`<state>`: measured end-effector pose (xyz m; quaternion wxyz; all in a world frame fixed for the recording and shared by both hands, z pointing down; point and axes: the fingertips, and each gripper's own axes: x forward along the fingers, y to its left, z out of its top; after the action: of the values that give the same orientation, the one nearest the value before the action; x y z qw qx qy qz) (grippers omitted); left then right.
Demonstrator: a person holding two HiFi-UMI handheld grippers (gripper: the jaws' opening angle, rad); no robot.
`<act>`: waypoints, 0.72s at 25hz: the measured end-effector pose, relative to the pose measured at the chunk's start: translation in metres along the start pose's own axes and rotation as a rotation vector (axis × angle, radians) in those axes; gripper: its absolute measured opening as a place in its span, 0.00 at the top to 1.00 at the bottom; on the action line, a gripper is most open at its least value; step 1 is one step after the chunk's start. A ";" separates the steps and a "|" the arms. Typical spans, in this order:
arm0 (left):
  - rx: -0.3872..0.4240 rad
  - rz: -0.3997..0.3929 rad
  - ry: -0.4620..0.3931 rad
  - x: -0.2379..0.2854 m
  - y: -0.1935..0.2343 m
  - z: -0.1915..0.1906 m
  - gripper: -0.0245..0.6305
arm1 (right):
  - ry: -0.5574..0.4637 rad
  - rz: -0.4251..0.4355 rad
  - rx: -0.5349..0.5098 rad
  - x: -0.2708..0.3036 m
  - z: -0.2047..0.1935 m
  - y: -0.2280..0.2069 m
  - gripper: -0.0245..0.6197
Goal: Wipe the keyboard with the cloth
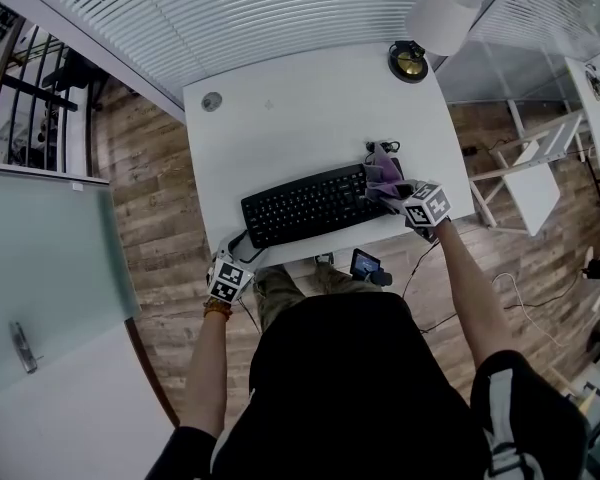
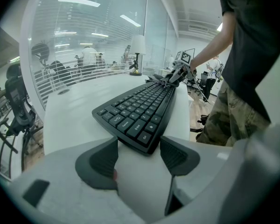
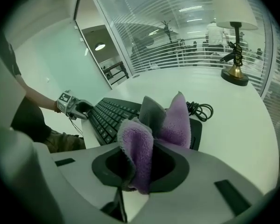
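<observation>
While the head view is hiding both jaws, gripper views: showing them.
Left gripper (image 2: 139, 155): jaws standing wide, straddling the left corner of the keyboard (image 1: 305, 206).
Right gripper (image 3: 140, 167): jaws pinching the purple cloth (image 3: 147, 141) over the right end.
Keyboard: lying on the white desk (image 1: 280, 118), long axis running left-right, right end angling away.

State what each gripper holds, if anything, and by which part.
Right gripper: the purple cloth, pinched at a bunched fold, ends sticking out. Left gripper: nothing; its jaws stand apart at the keyboard's near corner.
</observation>
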<state>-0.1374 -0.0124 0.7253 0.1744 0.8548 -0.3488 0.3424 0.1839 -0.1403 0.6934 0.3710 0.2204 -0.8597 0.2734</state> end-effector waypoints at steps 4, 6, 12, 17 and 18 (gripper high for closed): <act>0.001 0.000 0.000 0.000 0.001 -0.001 0.53 | 0.024 0.022 -0.026 0.008 0.002 0.011 0.83; 0.001 0.000 0.000 0.001 0.001 -0.001 0.53 | 0.035 0.023 -0.038 0.011 0.003 0.014 0.83; 0.000 -0.001 0.001 0.002 0.001 -0.002 0.53 | 0.030 0.026 -0.028 0.012 0.003 0.014 0.83; 0.002 0.002 0.001 0.001 0.001 -0.001 0.53 | 0.035 0.043 -0.082 0.019 0.008 0.026 0.83; 0.002 0.002 0.001 0.001 0.001 0.000 0.53 | 0.041 0.057 -0.093 0.023 0.010 0.032 0.83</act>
<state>-0.1379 -0.0135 0.7265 0.1734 0.8545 -0.3492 0.3432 0.1456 -0.1266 0.6950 0.3902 0.1726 -0.8697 0.2481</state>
